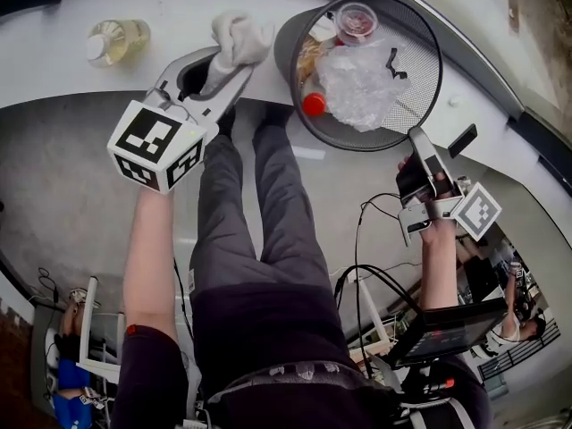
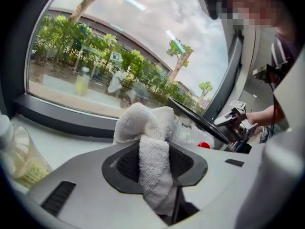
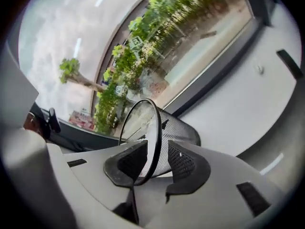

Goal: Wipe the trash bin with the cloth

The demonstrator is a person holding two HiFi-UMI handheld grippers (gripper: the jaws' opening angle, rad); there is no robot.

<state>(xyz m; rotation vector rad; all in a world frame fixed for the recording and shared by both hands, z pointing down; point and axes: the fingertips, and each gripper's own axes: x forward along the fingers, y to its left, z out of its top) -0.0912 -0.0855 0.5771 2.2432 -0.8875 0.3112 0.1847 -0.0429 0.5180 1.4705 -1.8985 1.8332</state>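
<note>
White counter [image 1: 54, 74], left to right: past the bottle [image 1: 116, 41], our left gripper [image 1: 223, 65] clenches the cloth [image 1: 239, 36] just beside the trash bin [image 1: 418, 61], whose rim our right gripper [image 1: 418, 141] pinches; we judge that a hard wipe could tip it, spilling its rubbish [image 1: 357, 83].

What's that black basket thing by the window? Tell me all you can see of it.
The trash bin is a round black wire-mesh basket with a solid rim, narrowing toward its base. It sits on the white counter, holding a crumpled clear plastic bag, a red cap and a clear cup. The right gripper has its jaws on the rim, one inside, one outside.
</note>
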